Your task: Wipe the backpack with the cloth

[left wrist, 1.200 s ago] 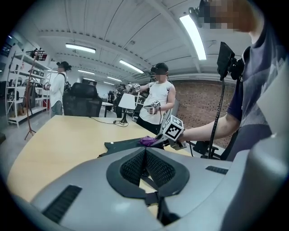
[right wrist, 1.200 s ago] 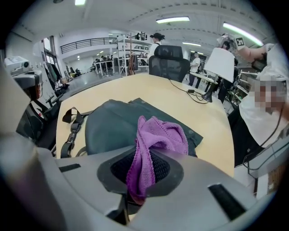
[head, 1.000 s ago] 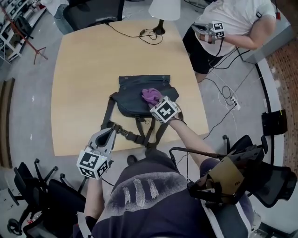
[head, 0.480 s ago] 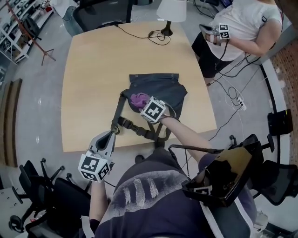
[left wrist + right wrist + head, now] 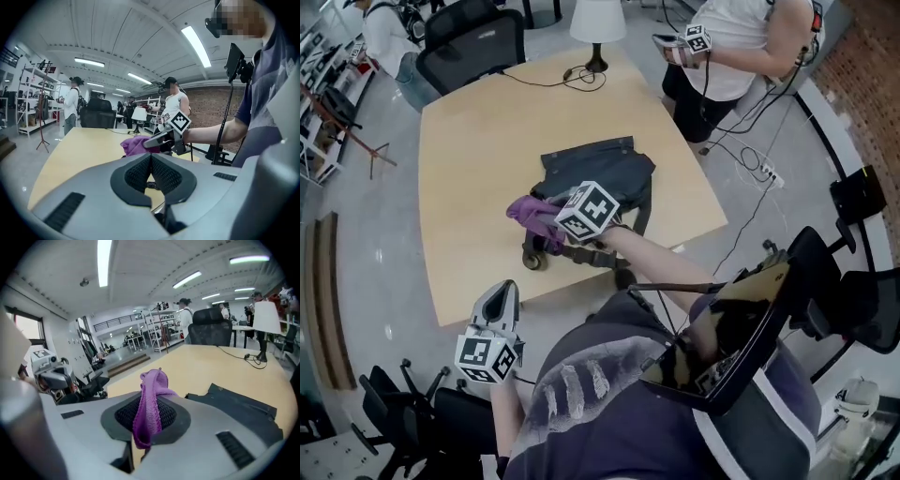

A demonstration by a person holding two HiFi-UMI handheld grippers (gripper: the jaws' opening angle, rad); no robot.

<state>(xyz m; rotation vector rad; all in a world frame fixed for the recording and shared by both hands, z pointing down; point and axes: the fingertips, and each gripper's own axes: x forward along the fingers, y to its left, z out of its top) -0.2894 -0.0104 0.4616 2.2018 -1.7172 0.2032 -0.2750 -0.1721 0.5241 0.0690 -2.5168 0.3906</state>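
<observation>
The dark grey backpack (image 5: 598,169) lies flat in the middle of the light wooden table (image 5: 469,141); its straps trail toward the near edge. My right gripper (image 5: 547,219) is shut on the purple cloth (image 5: 528,210) and holds it in the air over the backpack's left edge. In the right gripper view the cloth (image 5: 150,401) hangs from between the pads, and the backpack (image 5: 239,408) lies below to the right. My left gripper (image 5: 500,300) hovers shut and empty off the table's near edge. From there the right gripper (image 5: 157,139) and the cloth (image 5: 135,144) show ahead.
A white lamp (image 5: 597,23) and a black cable (image 5: 553,75) sit at the table's far edge. Another person (image 5: 741,42) stands at the far right corner holding a gripper. Office chairs (image 5: 473,33) stand behind the table and beside me (image 5: 853,300).
The right gripper has swept the cloth leftward across the backpack and now holds it raised at the bag's left edge. The left gripper has stayed near the table's front edge.
</observation>
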